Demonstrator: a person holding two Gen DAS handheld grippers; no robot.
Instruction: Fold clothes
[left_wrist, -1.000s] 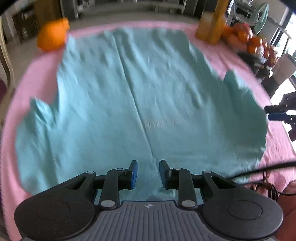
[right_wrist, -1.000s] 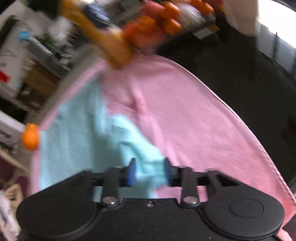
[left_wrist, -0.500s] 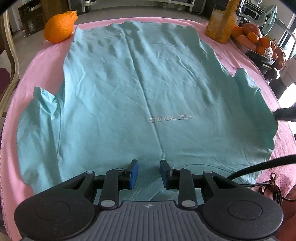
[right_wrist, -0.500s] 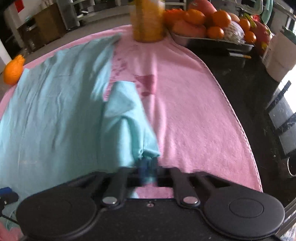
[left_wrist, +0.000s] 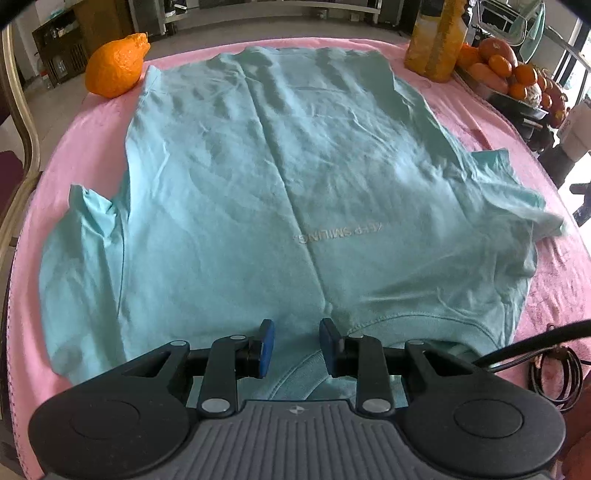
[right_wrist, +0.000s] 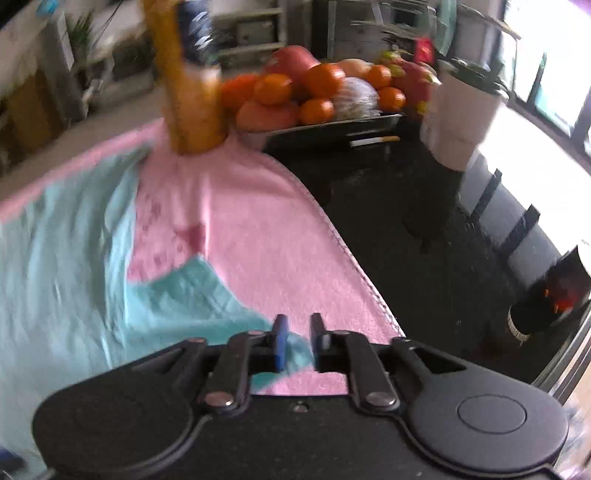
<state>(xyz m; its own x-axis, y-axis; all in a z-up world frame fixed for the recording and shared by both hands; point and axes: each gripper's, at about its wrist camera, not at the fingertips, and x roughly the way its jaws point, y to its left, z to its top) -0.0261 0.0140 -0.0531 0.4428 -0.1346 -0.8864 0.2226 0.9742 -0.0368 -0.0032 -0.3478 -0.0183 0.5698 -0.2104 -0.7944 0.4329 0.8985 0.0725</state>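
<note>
A wide teal cotton T-shirt (left_wrist: 288, 192) with small pale lettering is lying spread front-up across the middle of the left wrist frame, on a pink terry towel (left_wrist: 92, 122) that is covering the table. The left gripper (left_wrist: 292, 345) is hovering at the bottom centre of that frame over the collar, its blue-padded fingers (left_wrist: 266, 347) standing apart and holding nothing. In the right wrist view, which is blurred, the right gripper (right_wrist: 295, 341) is sitting at lower centre with its fingers parted and the tip of the shirt's sleeve (right_wrist: 207, 295) lying between or just under them; nothing looks pinched, so the sleeve seems to be lying loose on the towel. Judging from the flat layout, the step in hand is smoothing and squaring the shirt before the first fold, and doing it well probably means taking each sleeve by its hem, drawing it flat, then folding inward along a line parallel to the centre crease. The towel's stitched edge (right_wrist: 354, 266) is running diagonally just right of that sleeve, with dark tabletop (right_wrist: 424, 229) beyond, so there is little spare room on that side. A bumpy orange citrus fruit (left_wrist: 116, 66) at upper left and a tall yellow bottle (left_wrist: 436, 44) at upper right are sitting near the shirt's hem corners, and a metal tray of oranges (right_wrist: 325, 125) is standing further right.
</note>
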